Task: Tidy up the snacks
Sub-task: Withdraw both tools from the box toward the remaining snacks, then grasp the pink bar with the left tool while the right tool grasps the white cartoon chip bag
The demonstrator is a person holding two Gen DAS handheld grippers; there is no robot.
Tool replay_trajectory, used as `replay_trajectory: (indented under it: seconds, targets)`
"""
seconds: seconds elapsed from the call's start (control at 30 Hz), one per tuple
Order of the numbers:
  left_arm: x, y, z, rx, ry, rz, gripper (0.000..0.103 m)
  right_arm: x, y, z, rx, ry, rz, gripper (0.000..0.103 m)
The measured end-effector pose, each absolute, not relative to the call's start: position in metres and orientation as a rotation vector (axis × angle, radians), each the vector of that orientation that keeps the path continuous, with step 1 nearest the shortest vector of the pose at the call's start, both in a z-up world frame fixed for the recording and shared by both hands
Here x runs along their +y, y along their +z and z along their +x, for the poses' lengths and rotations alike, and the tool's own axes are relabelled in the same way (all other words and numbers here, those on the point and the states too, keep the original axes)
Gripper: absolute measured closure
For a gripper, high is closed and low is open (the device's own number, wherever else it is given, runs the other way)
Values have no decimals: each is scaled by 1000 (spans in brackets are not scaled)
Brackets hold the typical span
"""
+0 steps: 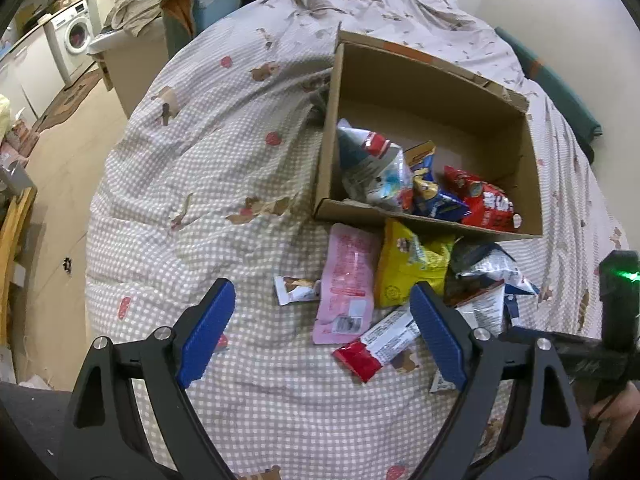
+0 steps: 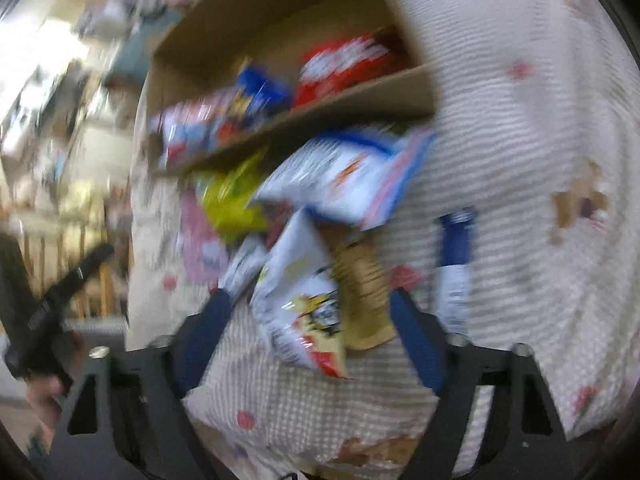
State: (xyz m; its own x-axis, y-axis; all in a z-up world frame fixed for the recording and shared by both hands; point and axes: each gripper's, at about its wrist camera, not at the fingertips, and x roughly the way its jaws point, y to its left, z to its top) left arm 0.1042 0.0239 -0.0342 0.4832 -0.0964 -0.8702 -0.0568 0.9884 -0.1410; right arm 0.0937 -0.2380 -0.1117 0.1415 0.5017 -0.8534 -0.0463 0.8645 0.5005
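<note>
Surface: bed (image 1: 208, 184) under a checked quilt, washing machine (image 1: 76, 34) in the background.
Left hand-held gripper (image 1: 320, 332): spread wide, holding nothing, above loose packets.
Right hand-held gripper (image 2: 308, 344): spread, around a white snack bag (image 2: 304, 304); blurred, contact unclear.
Between left fingers: pink packet (image 1: 346, 280), red-and-white bar (image 1: 376, 346).
Further out: yellow bag (image 1: 408, 264) touching the cardboard box (image 1: 328, 128).
In box: several snack packets, including a red bag (image 1: 484, 200).

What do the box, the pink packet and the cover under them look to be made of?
Box: plain brown cardboard, matte, with creased flaps and raw edges. Pink packet: probably thin plastic film, faintly glossy, printed, with a barcode. Cover: woven or textured fabric, a checked, rumpled bedspread with soft folds.
</note>
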Motion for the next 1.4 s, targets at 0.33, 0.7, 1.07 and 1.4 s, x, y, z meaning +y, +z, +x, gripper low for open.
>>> replay_trajectory:
  seconds: [0.33,0.7,1.07,1.4]
  targets:
    - [37,-42,108,1099,18,-206,16,-202,-151,104,1514,464,337,44]
    - [50,-55,116,1144,89,-229,16,-220,-99,67,1366,603,378,71]
    - [15,-93,131,1264,-12,-113,33,-246,-55,77,1092,519,483,75]
    - [-12,-137,153,1361,-49,-100,41,-253,-52,77,1073,571,537,75]
